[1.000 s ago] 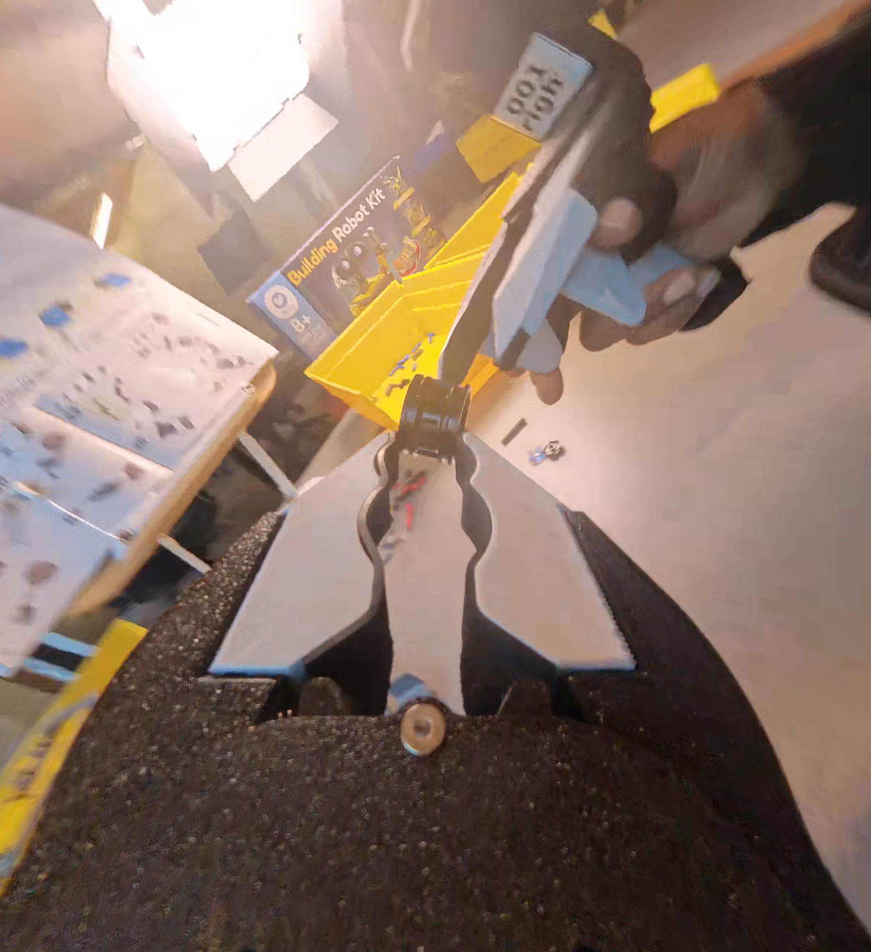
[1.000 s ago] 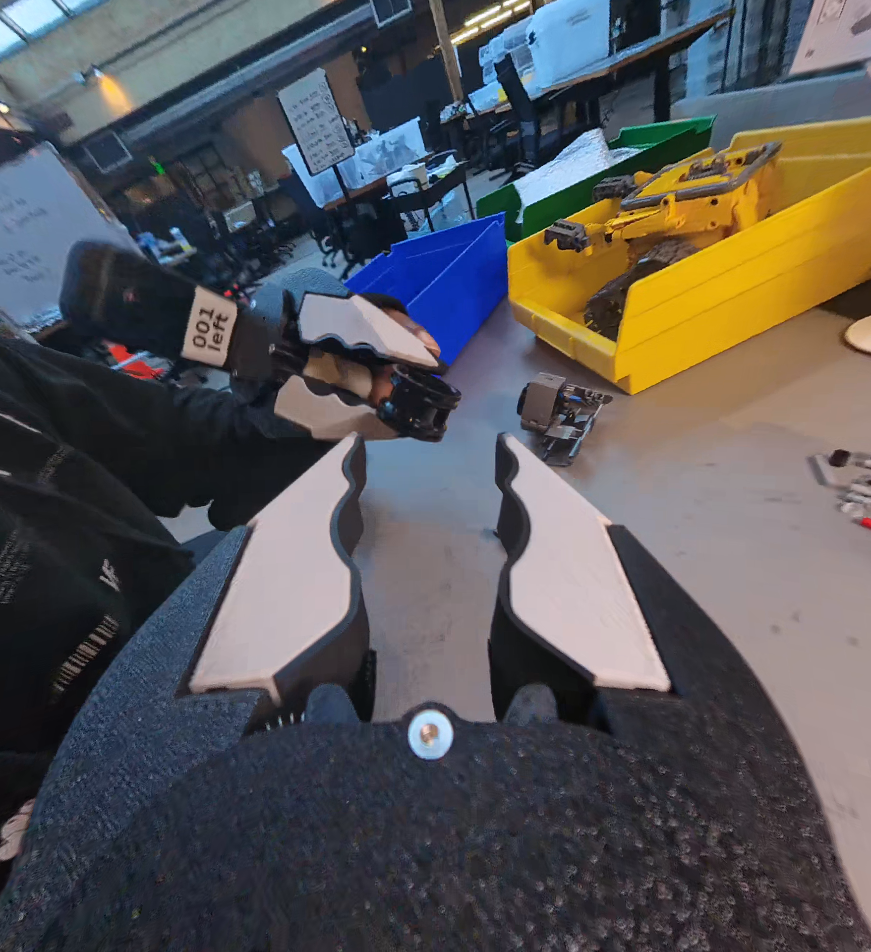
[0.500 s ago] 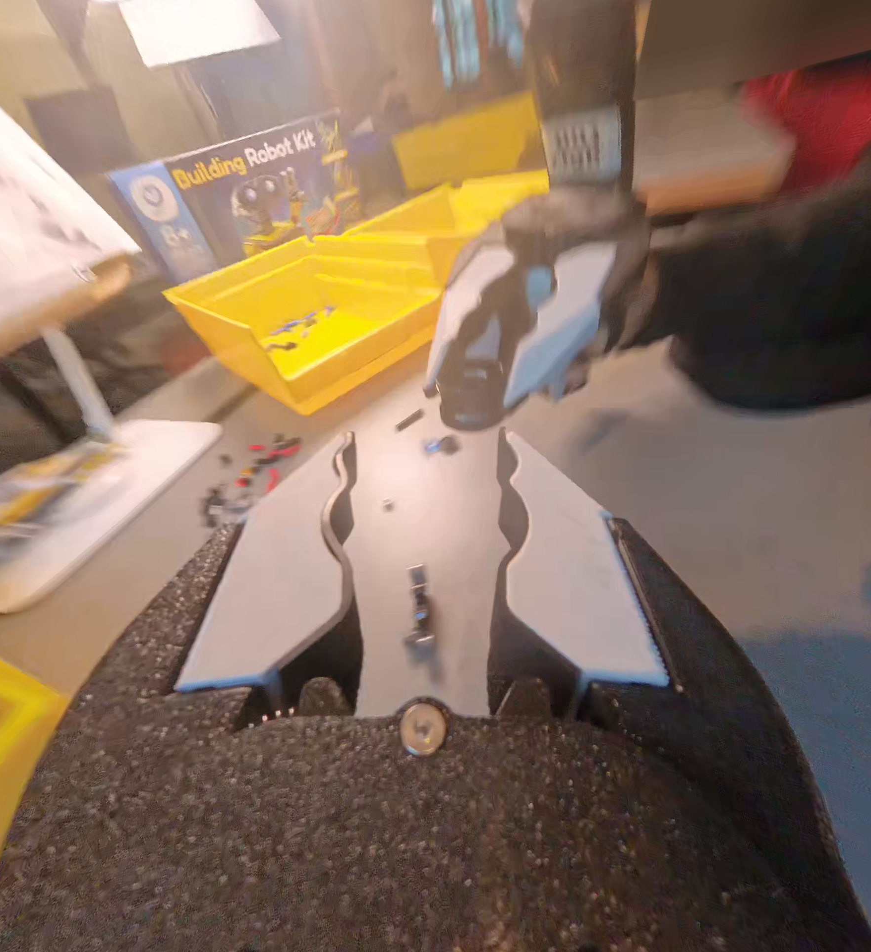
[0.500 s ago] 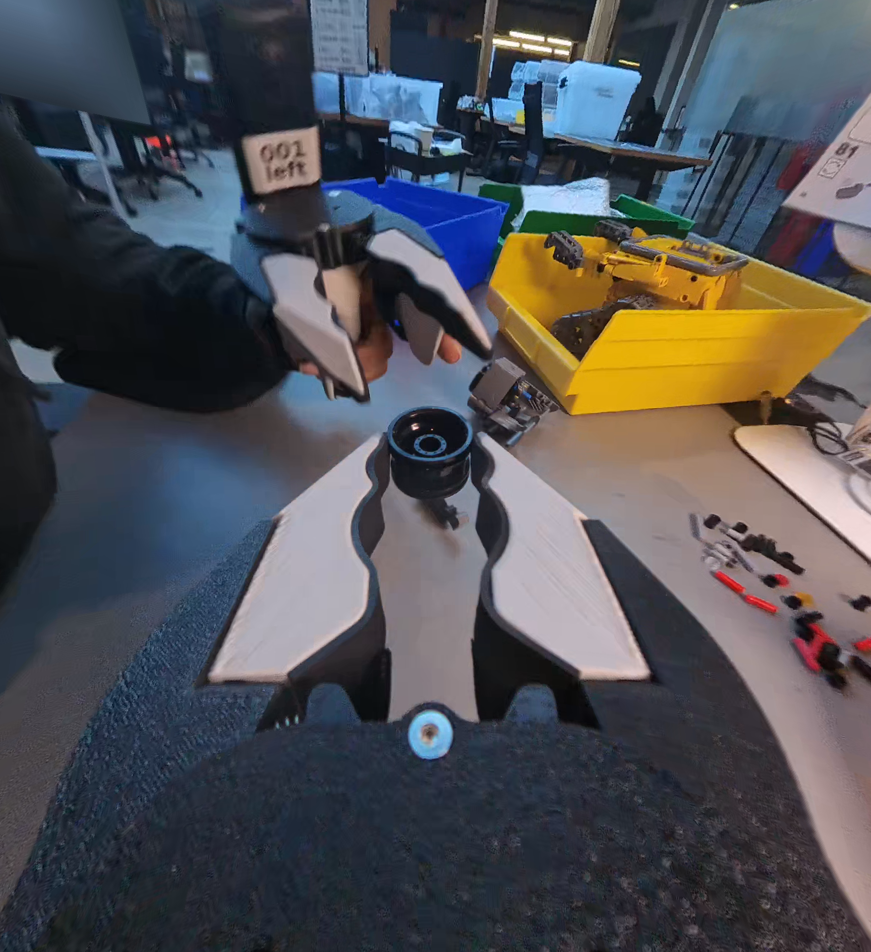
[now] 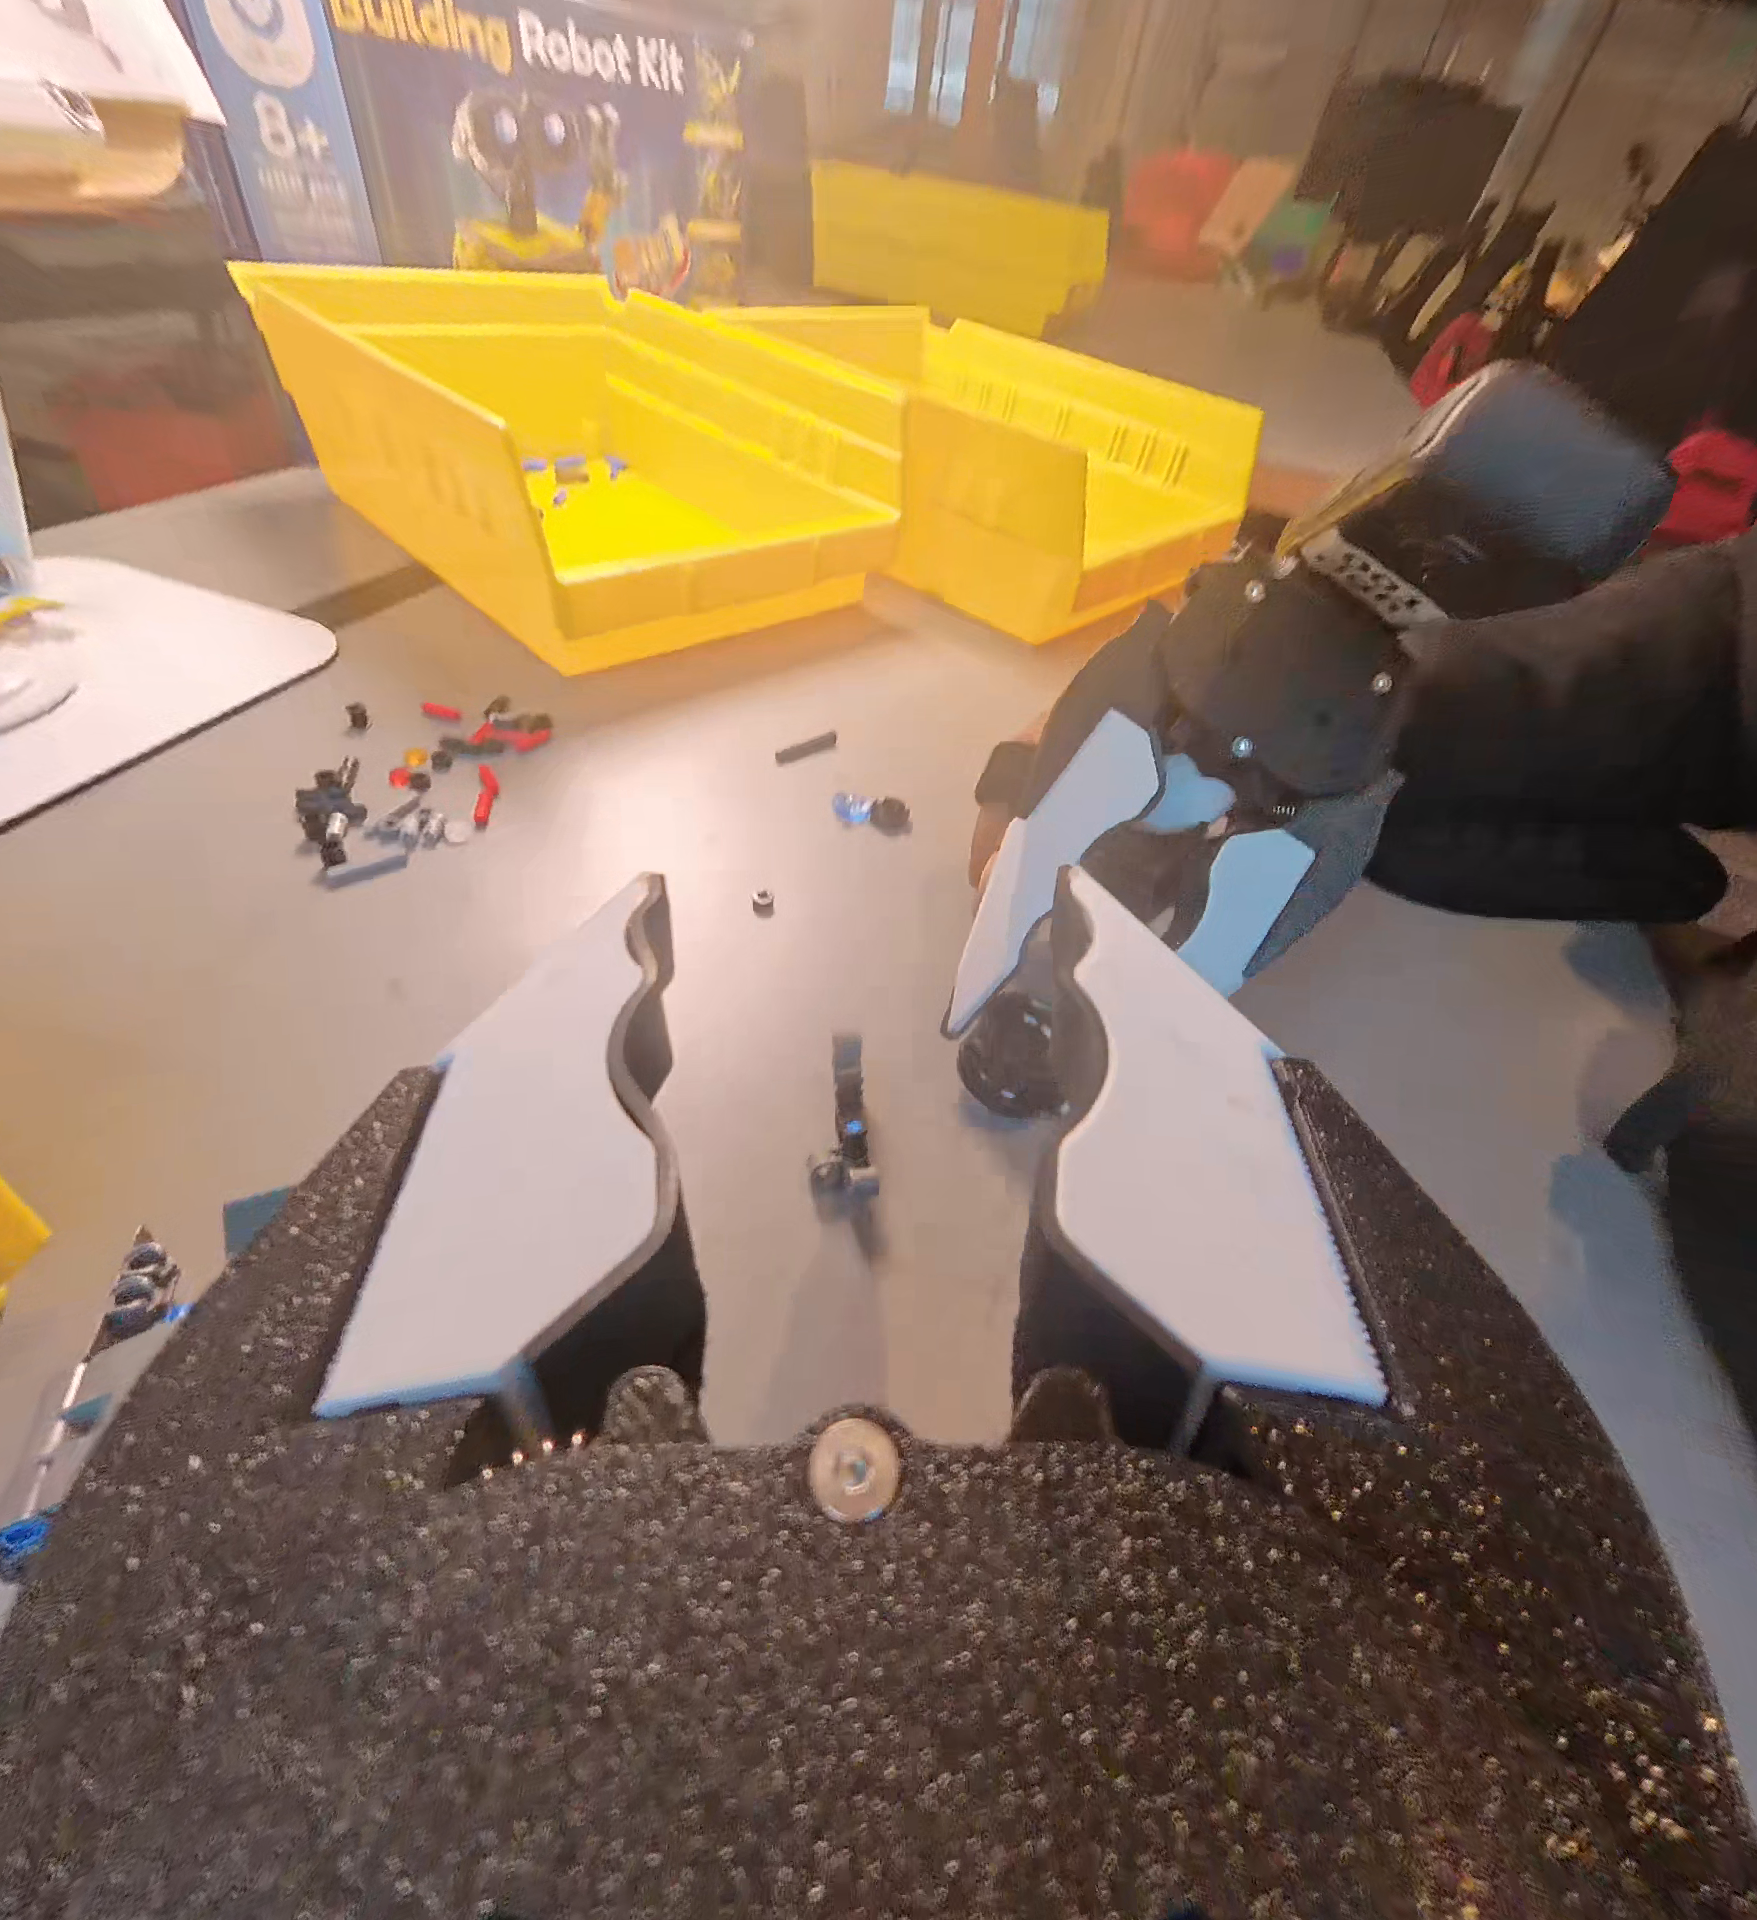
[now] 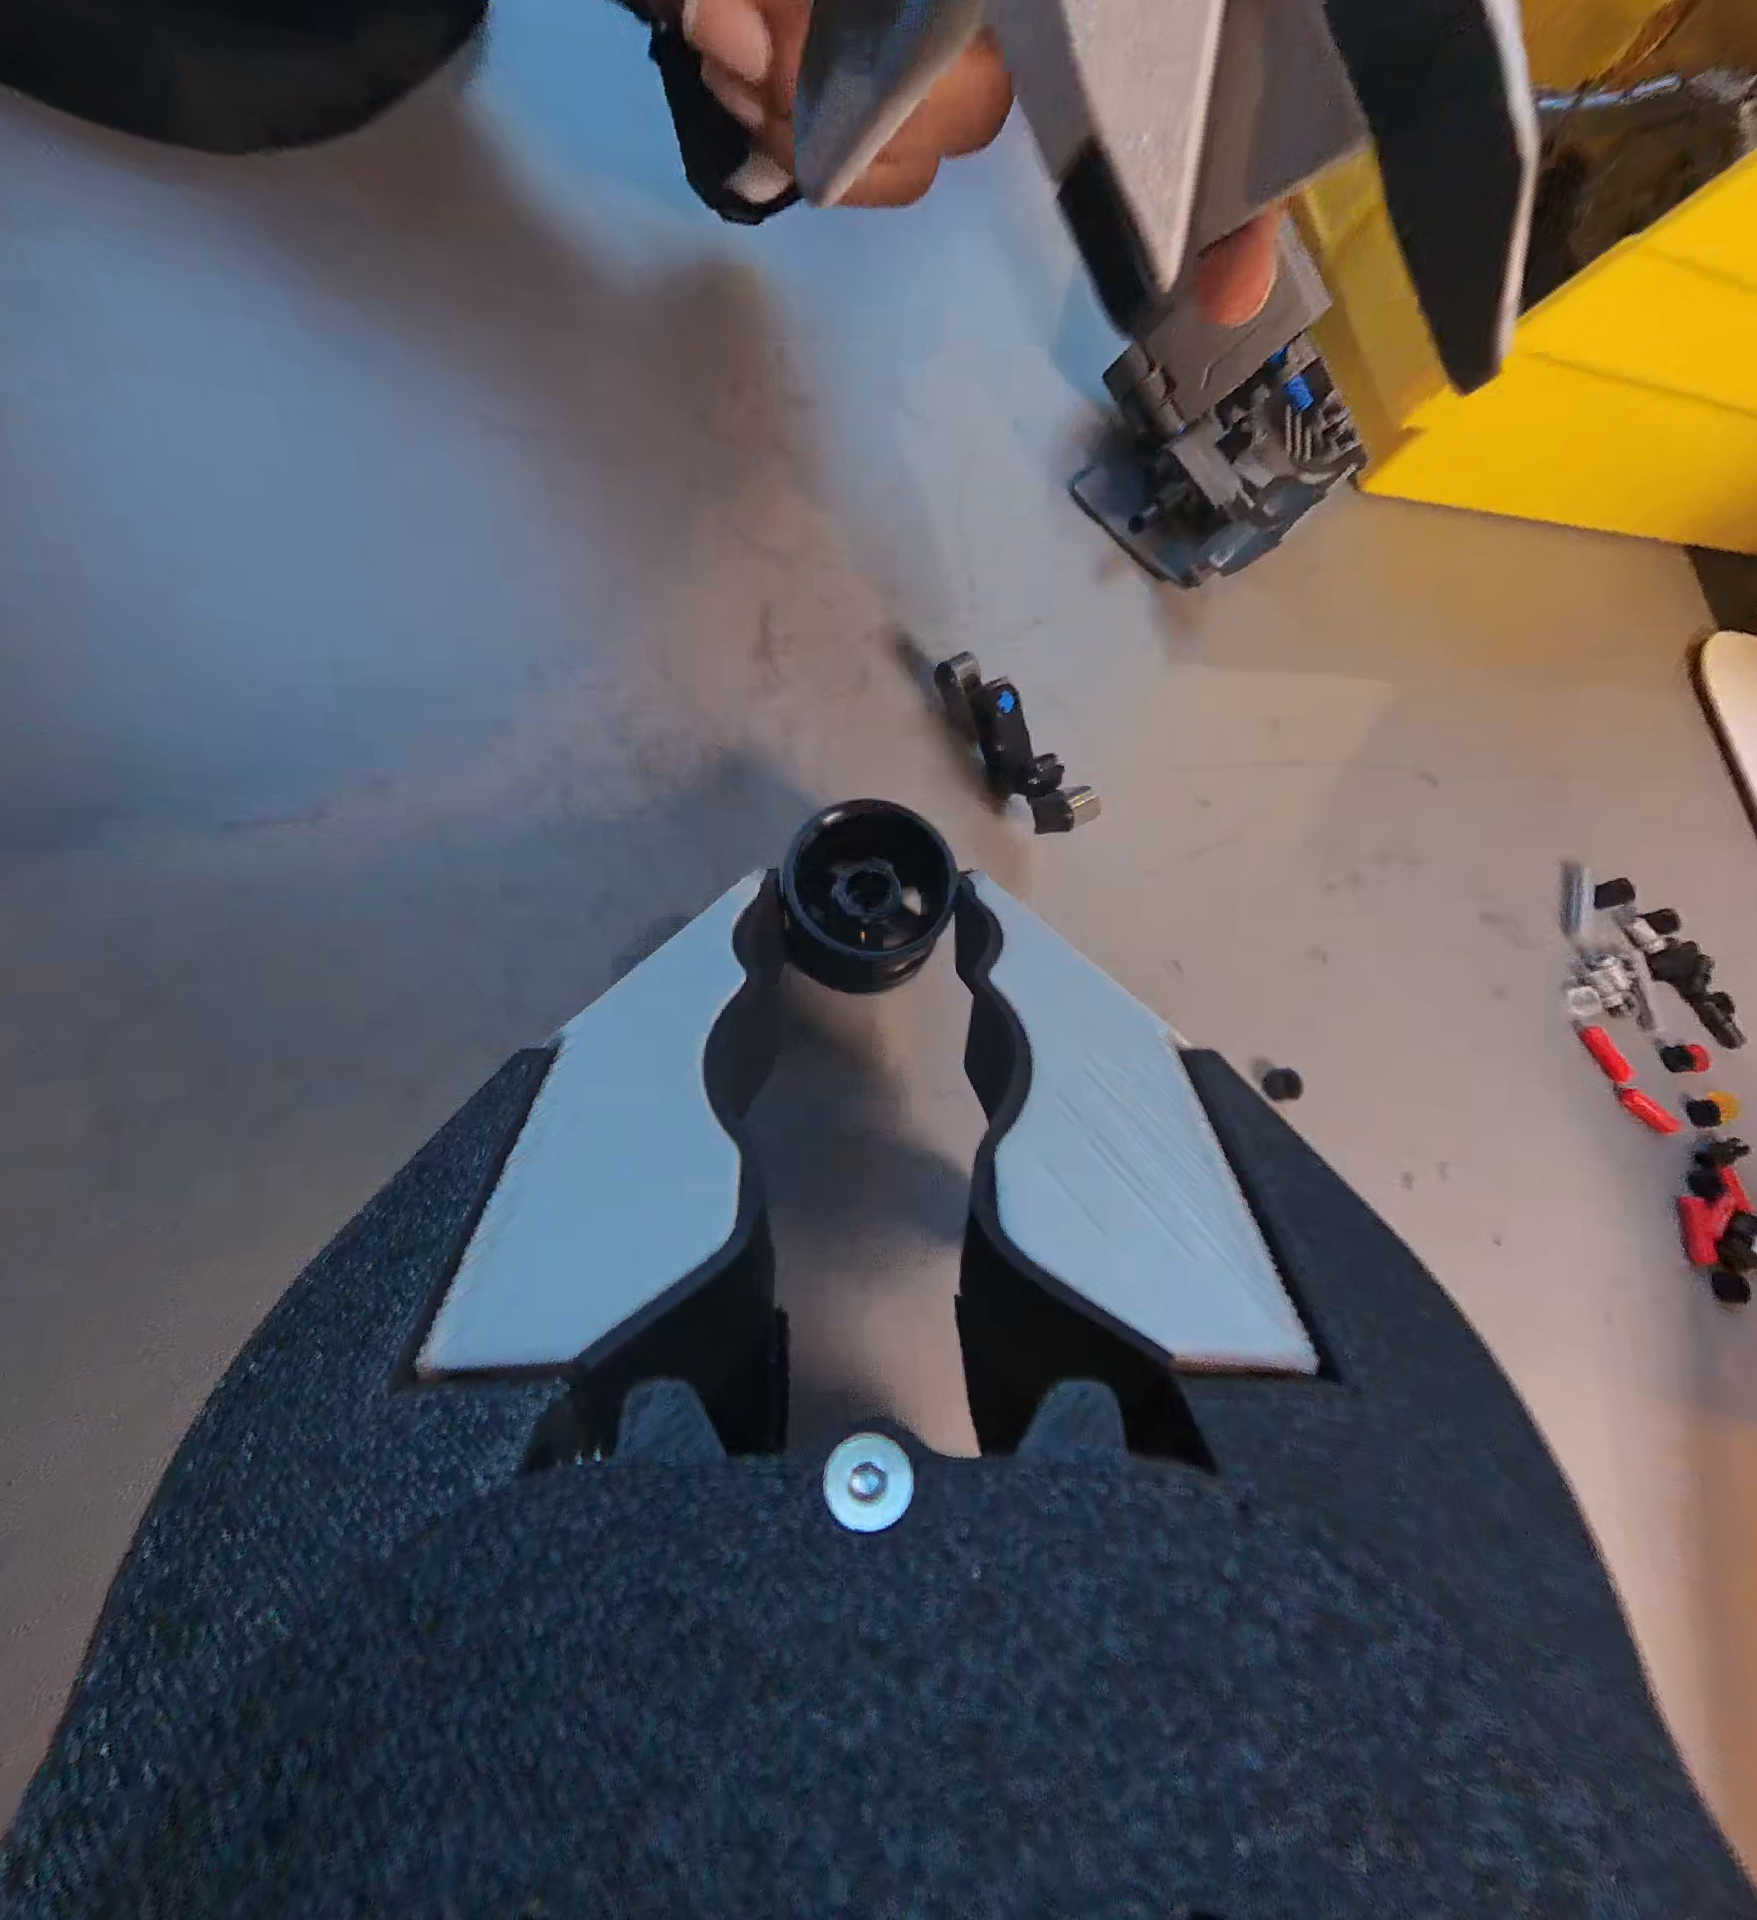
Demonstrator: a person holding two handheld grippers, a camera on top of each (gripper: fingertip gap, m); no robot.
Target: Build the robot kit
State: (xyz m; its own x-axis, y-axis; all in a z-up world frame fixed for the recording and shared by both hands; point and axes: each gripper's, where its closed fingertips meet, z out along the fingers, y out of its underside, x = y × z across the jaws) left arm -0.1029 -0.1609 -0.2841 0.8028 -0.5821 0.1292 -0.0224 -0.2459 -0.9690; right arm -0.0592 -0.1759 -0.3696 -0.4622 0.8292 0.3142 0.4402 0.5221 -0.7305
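Note:
My right gripper [image 6: 869, 894] is shut on a black wheel hub [image 6: 869, 909] and holds it low over the grey table [image 6: 334, 727]. My left gripper [image 5: 858, 894] is open and empty, just left of that hub [image 5: 1014, 1049]. A small black part with a blue pin [image 5: 846, 1122] lies on the table between the left fingers; it also shows in the right wrist view [image 6: 1009, 743]. The left gripper [image 6: 1310, 301] shows at the top of the right wrist view, held by a hand. The right gripper's fingers [image 5: 1050, 831] reach in from the right in the left wrist view.
Two yellow bins [image 5: 645, 499] [image 5: 1061, 499] stand at the back before a kit box [image 5: 541, 125]. Several small loose parts [image 5: 417, 779] [image 6: 1684, 1091] lie scattered. A grey assembly [image 6: 1217, 457] sits against a yellow bin [image 6: 1632, 364]. A white stand base [image 5: 74, 675] is left. Across from one pair of fingers to the other is roughly 10 centimetres.
The left gripper held the hub a second ago and let go of it. The right gripper closed on it and lowered it toward the table. The left gripper opened wide.

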